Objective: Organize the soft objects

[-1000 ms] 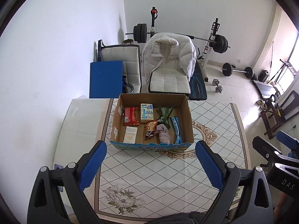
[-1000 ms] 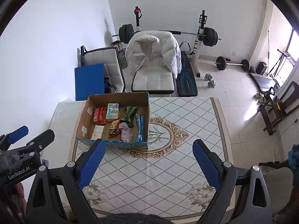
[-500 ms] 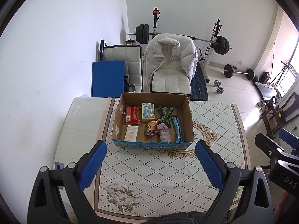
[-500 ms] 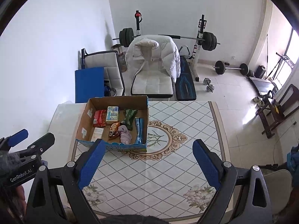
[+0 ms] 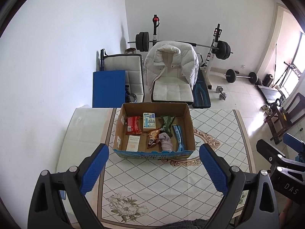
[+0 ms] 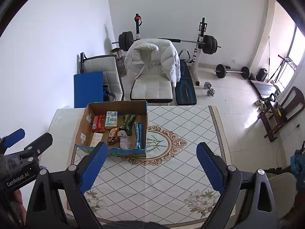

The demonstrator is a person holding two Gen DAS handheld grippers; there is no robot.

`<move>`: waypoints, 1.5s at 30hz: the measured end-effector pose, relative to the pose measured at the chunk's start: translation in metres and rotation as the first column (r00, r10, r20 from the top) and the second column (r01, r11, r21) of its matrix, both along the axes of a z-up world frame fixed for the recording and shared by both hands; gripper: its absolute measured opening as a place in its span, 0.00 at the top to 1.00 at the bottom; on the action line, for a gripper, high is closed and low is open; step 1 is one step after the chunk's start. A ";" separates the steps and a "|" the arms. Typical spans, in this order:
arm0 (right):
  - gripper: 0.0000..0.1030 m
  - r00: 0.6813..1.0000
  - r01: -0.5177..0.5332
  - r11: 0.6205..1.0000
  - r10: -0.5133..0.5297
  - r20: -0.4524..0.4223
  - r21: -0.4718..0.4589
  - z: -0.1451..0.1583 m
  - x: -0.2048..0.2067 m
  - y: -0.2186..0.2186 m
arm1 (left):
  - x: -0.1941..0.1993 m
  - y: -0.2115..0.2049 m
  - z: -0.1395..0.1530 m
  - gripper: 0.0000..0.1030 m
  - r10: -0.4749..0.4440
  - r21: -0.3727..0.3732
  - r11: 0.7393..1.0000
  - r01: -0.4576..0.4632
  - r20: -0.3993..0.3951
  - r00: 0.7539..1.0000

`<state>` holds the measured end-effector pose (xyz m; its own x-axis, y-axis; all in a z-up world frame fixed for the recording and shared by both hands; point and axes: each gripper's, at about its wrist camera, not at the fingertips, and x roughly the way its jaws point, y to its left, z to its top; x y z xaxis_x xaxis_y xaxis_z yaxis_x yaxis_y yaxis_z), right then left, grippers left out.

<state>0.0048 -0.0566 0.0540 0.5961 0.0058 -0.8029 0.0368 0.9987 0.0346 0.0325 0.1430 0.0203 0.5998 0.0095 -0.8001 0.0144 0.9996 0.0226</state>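
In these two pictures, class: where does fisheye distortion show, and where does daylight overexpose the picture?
Left wrist view: black corners, the barbell looks bowed, the window at right is washed out. Right wrist view: the same dark corners, the table edges curve, a sun patch glares on the floor.

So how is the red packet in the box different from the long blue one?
The red packet is short and wide, while the blue packet is long and thin. The red packet lies near the left wall of the cardboard box, and the blue packet lies right along the right wall. The red packet looks crinkly; the blue packet looks straighter. Both lie flat on the box floor, and neither gripper touches them.
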 end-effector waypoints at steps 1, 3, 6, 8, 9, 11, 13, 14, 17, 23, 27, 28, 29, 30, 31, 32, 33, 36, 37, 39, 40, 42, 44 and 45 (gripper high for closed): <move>0.07 1.000 0.001 1.000 -0.001 0.002 -0.004 0.000 0.000 0.000 | 0.000 -0.001 0.000 0.06 -0.002 0.001 1.000 0.002 0.000 1.000; 0.07 1.000 0.004 1.000 -0.004 0.001 0.000 0.000 0.001 0.000 | 0.000 -0.002 0.000 0.06 -0.007 0.003 1.000 0.007 -0.002 1.000; 0.07 1.000 0.009 1.000 -0.009 0.009 -0.005 0.001 -0.001 0.001 | -0.001 -0.004 -0.001 0.06 -0.012 0.003 1.000 0.012 -0.006 1.000; 0.07 1.000 0.009 1.000 -0.009 0.010 -0.002 0.002 -0.001 0.002 | -0.001 -0.005 -0.001 0.06 -0.015 0.004 1.000 0.015 -0.008 1.000; 0.07 1.000 0.011 1.000 -0.011 0.011 -0.006 0.001 -0.002 0.001 | -0.001 -0.005 -0.001 0.06 -0.016 0.005 1.000 0.016 -0.008 1.000; 0.07 1.000 0.015 1.000 -0.015 0.015 -0.004 0.003 -0.002 0.001 | -0.001 -0.006 -0.001 0.06 -0.015 0.003 1.000 0.015 -0.009 1.000; 0.07 1.000 0.018 1.000 -0.018 0.015 -0.007 0.003 -0.002 0.001 | -0.001 -0.007 -0.002 0.06 -0.018 0.003 1.000 0.018 -0.011 1.000; 0.07 1.000 0.020 1.000 -0.020 0.016 -0.007 0.003 -0.003 0.000 | 0.000 -0.007 -0.003 0.06 -0.019 0.004 1.000 0.019 -0.012 1.000; 0.07 1.000 0.027 1.000 -0.027 0.013 -0.007 0.002 -0.003 0.000 | 0.000 -0.007 -0.003 0.06 -0.020 0.003 1.000 0.020 -0.014 1.000; 0.07 1.000 0.030 1.000 -0.030 0.008 -0.001 0.000 -0.002 -0.001 | 0.001 -0.008 -0.004 0.06 -0.021 0.006 1.000 0.021 -0.014 1.000; 0.07 0.999 0.033 0.999 -0.033 0.007 -0.001 -0.002 -0.001 -0.001 | 0.003 -0.009 -0.005 0.06 -0.027 0.008 1.000 0.027 -0.020 0.999; 0.07 0.999 0.035 0.999 -0.035 0.008 -0.002 -0.002 -0.001 -0.001 | 0.004 -0.009 -0.006 0.06 -0.028 0.007 1.000 0.028 -0.023 0.999; 0.07 0.999 0.036 0.999 -0.036 0.007 0.002 -0.002 -0.001 -0.002 | 0.004 -0.009 -0.006 0.06 -0.028 0.007 1.000 0.028 -0.024 0.999; 0.07 0.999 0.039 0.999 -0.039 0.005 0.003 -0.003 -0.001 -0.002 | 0.005 -0.010 -0.006 0.06 -0.028 0.008 1.000 0.028 -0.025 0.999; 0.07 0.999 0.039 0.999 -0.039 0.007 0.000 -0.003 -0.001 -0.002 | 0.005 -0.010 -0.006 0.06 -0.028 0.008 1.000 0.028 -0.024 0.999; 0.07 0.999 0.040 0.999 -0.040 0.007 -0.002 -0.004 -0.001 -0.002 | 0.005 -0.010 -0.007 0.06 -0.028 0.007 1.000 0.028 -0.023 0.999; 0.07 0.999 0.041 0.999 -0.041 0.005 -0.001 -0.005 0.000 -0.002 | 0.005 -0.009 -0.007 0.06 -0.027 0.006 1.000 0.027 -0.022 0.999; 0.07 0.999 0.044 0.999 -0.044 0.001 -0.003 -0.007 0.000 -0.001 | 0.005 -0.008 -0.008 0.06 -0.027 0.005 1.000 0.027 -0.021 0.999; 0.07 0.999 0.043 0.999 -0.043 0.000 -0.001 -0.008 0.000 -0.001 | 0.005 -0.009 -0.009 0.06 -0.027 0.005 1.000 0.027 -0.023 0.999; 0.07 0.999 0.044 0.999 -0.044 0.002 -0.003 -0.007 0.001 0.000 | 0.005 -0.008 -0.008 0.06 -0.026 0.005 1.000 0.026 -0.022 0.999; 0.07 0.999 0.044 0.999 -0.044 0.004 -0.005 -0.008 0.001 0.000 | 0.005 -0.008 -0.009 0.06 -0.025 0.005 1.000 0.025 -0.021 0.999; 0.07 0.999 0.045 0.999 -0.045 0.005 -0.005 -0.007 0.001 0.001 | 0.006 -0.006 -0.010 0.06 -0.025 0.003 1.000 0.025 -0.023 0.999; 0.07 0.999 0.045 0.999 -0.045 0.006 -0.009 -0.007 0.002 0.002 | 0.007 -0.006 -0.010 0.06 -0.023 0.003 1.000 0.023 -0.021 1.000; 0.07 0.999 0.046 0.999 -0.046 0.005 -0.006 -0.006 0.002 0.003 | 0.007 -0.006 -0.010 0.06 -0.024 0.004 1.000 0.024 -0.021 0.999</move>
